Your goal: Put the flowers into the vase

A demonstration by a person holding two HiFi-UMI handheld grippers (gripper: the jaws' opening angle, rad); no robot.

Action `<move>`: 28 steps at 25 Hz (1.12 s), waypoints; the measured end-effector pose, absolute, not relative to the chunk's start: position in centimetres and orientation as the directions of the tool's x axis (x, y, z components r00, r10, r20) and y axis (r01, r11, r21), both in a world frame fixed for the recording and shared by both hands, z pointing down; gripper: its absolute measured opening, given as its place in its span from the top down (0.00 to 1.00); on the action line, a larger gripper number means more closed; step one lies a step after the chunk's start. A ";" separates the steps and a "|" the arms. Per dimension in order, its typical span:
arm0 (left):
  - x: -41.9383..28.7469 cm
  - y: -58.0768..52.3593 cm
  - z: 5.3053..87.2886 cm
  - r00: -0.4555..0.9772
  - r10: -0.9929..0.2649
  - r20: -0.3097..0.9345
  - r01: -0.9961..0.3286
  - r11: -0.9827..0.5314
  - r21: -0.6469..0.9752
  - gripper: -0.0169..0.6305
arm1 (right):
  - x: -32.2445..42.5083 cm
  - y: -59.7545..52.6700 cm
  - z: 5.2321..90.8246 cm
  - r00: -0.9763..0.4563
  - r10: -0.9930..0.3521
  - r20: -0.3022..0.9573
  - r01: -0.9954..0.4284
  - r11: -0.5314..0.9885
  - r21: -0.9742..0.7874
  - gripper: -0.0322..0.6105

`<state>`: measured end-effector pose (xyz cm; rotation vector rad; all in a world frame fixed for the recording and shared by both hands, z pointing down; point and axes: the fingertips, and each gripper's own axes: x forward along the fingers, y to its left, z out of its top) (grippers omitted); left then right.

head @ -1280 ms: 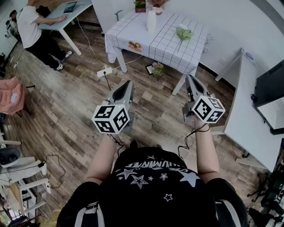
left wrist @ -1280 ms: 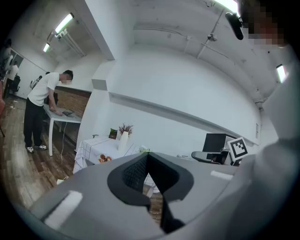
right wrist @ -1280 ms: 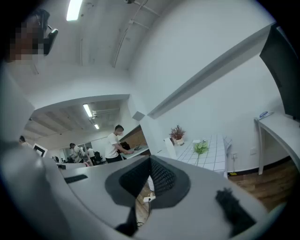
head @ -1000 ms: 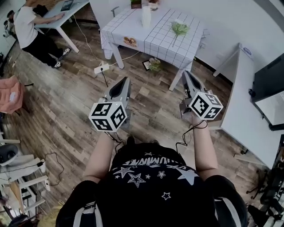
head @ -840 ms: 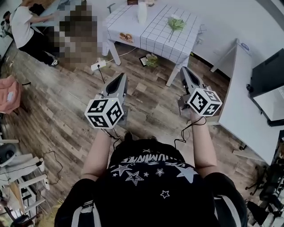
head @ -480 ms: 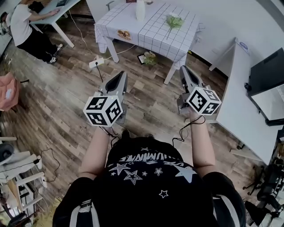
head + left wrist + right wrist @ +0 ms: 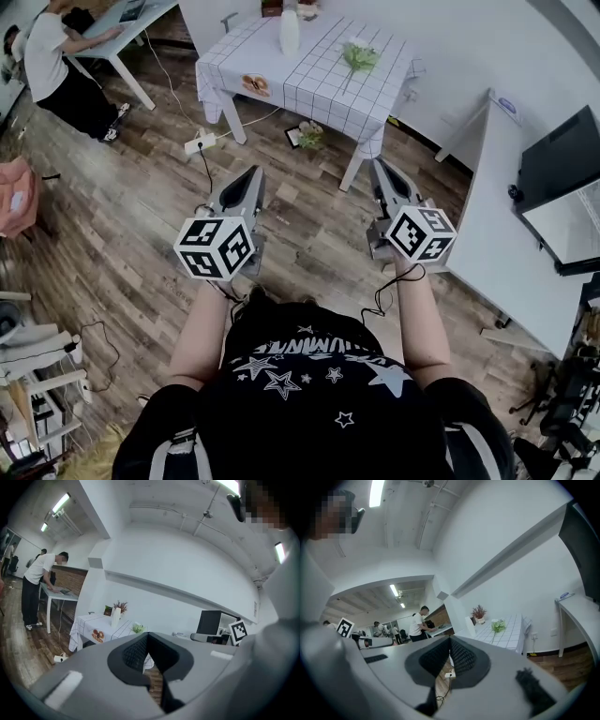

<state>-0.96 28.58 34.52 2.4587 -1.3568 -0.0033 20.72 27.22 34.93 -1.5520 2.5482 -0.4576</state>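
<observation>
Step in hand: you are on the approach, I judge; nothing is picked up and the table (image 7: 309, 80) is well ahead of both tools
Left gripper: your left gripper (image 7: 251, 175) has its jaws together with nothing between them; its own view shows the pads meeting at the tip
Right gripper: your right gripper (image 7: 378, 167) is likewise closed and empty, held out beside the left one
Flowers: the flowers (image 7: 359, 56) lie on the checked cloth towards the table's right side, stem pointing towards you
Vase: the vase (image 7: 290, 31) stands upright on the far part of the table, left of the flowers and apart from them
Approach: get close to the table's near edge before you reach, so that neither arm has to stretch
Grasp: spread the right jaws before you come down, and take the stem low, not the green head
Placing: steady the vase with the left tool if it looks likely to tip, then lower the stem in first
Watch for: the power strip (image 7: 200, 143) and its cable on the floor, left of your path
</observation>
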 end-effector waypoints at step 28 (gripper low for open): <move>-6.1 9.2 34.7 0.611 -0.780 0.136 -0.778 -0.559 0.286 0.96 | 18.4 10.3 36.2 -0.328 -0.935 0.133 -0.900 0.266 -0.346 0.93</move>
